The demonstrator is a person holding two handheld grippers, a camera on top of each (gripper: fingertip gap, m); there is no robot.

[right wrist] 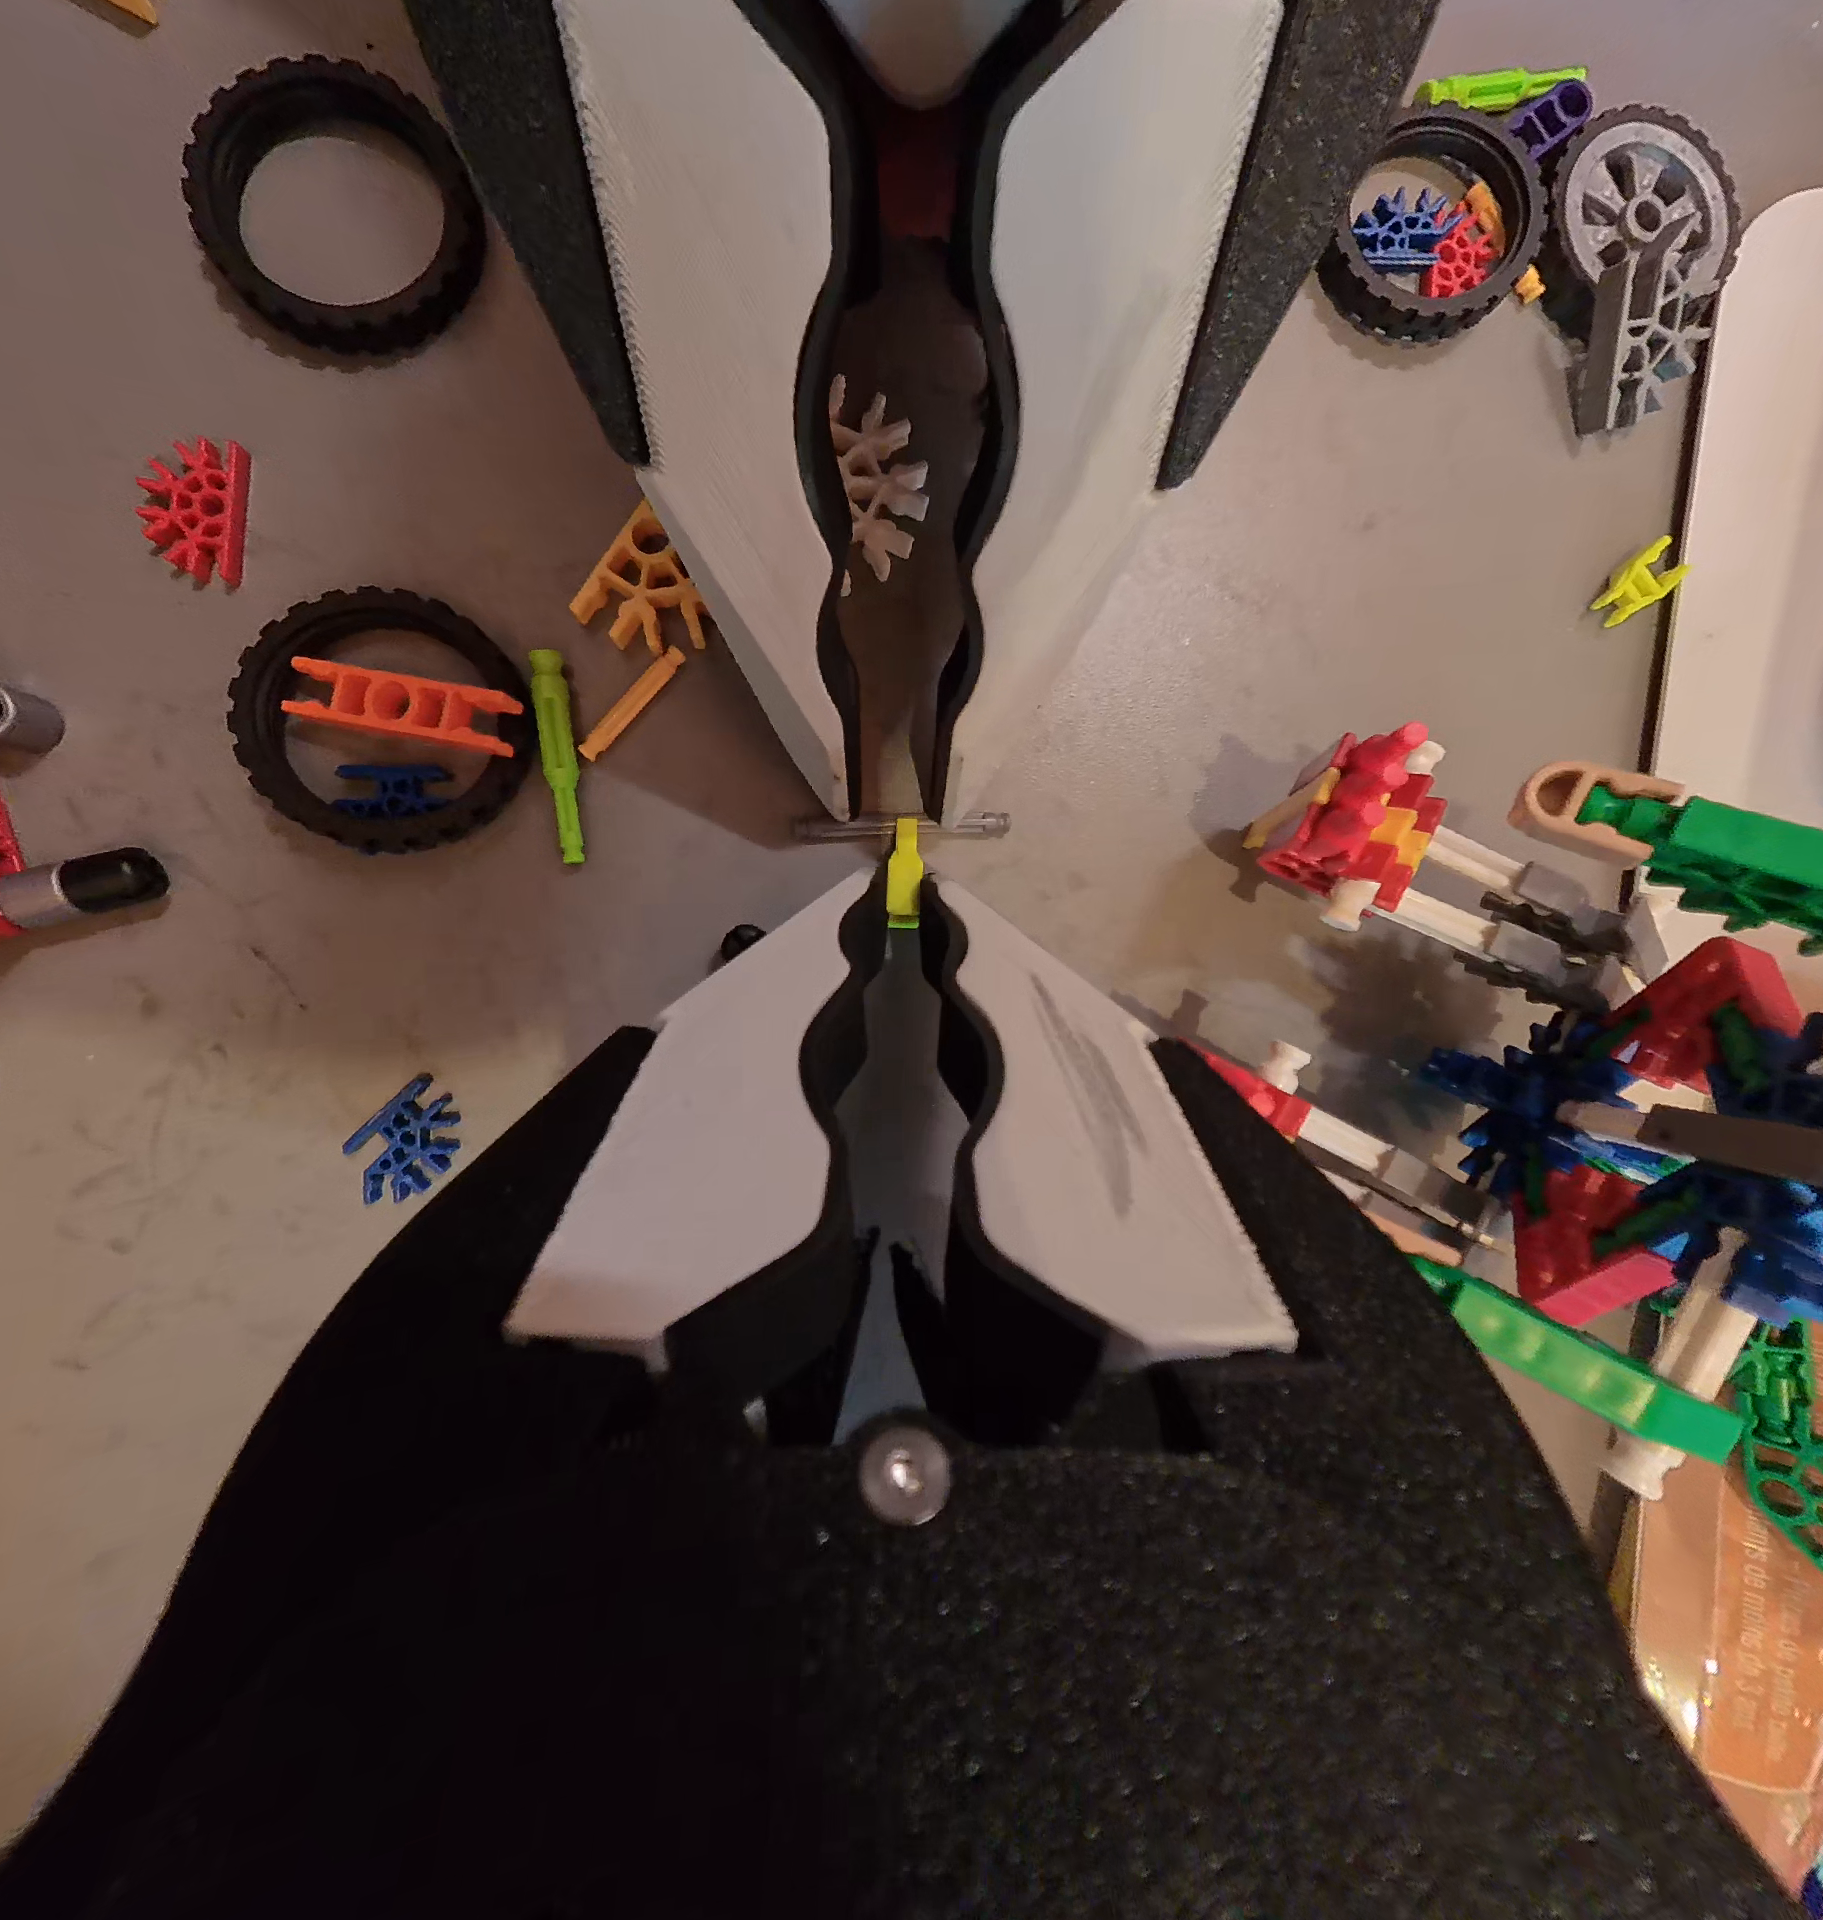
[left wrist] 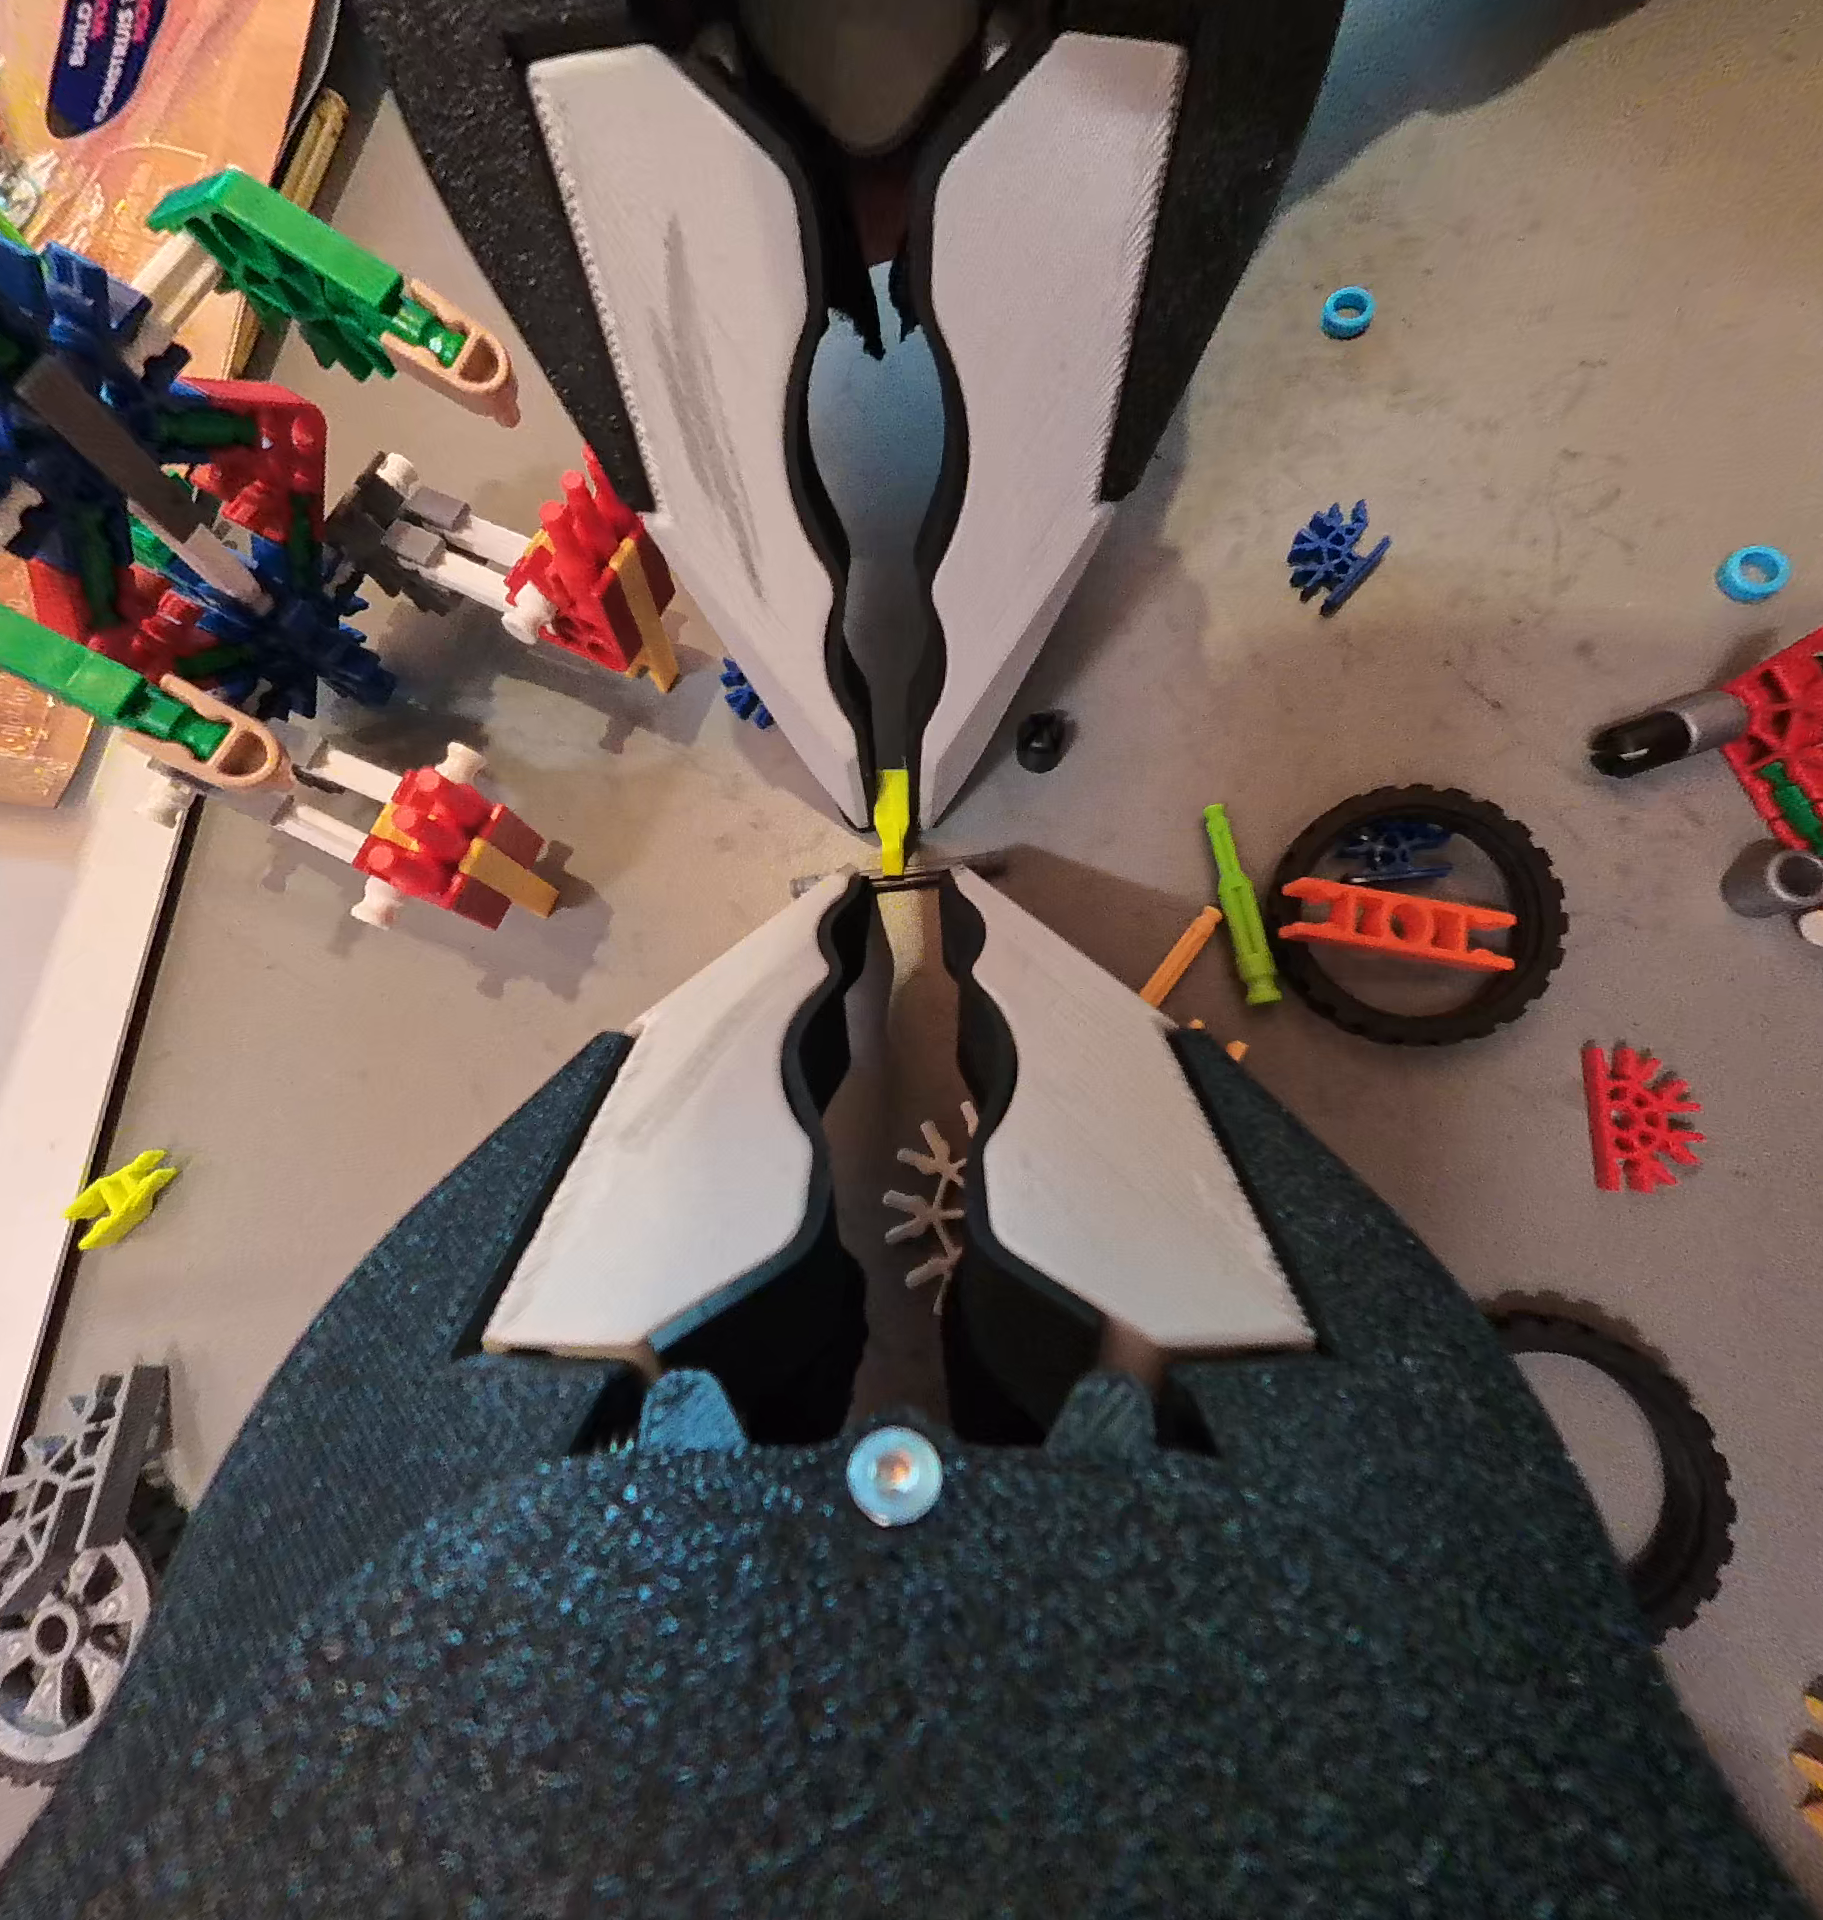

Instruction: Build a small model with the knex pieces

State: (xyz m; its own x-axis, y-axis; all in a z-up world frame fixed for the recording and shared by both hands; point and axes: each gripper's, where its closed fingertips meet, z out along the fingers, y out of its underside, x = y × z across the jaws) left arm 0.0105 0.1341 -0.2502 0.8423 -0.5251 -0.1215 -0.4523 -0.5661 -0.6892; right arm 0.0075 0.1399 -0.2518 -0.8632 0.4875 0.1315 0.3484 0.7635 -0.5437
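Your left claw (left wrist: 891, 883) is pinching a thin clear rod (right wrist: 902, 828) crosswise, tip to tip with your right claw (right wrist: 902, 904), clamped on a small yellow-green rod (right wrist: 903, 873), both above mid-tabletop (left wrist: 1509, 416). Likely light, stiff, slippery plastic; grip near the ends.

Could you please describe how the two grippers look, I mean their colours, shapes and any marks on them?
Both are built alike. The left gripper has a rough, speckled dark body with a bluish sheen, a silver screw in its middle, and two pale grey wedge-shaped fingers lined with wavy black pads. The right gripper has a black body; one finger bears grey scuff streaks. No cables or sleeves show.
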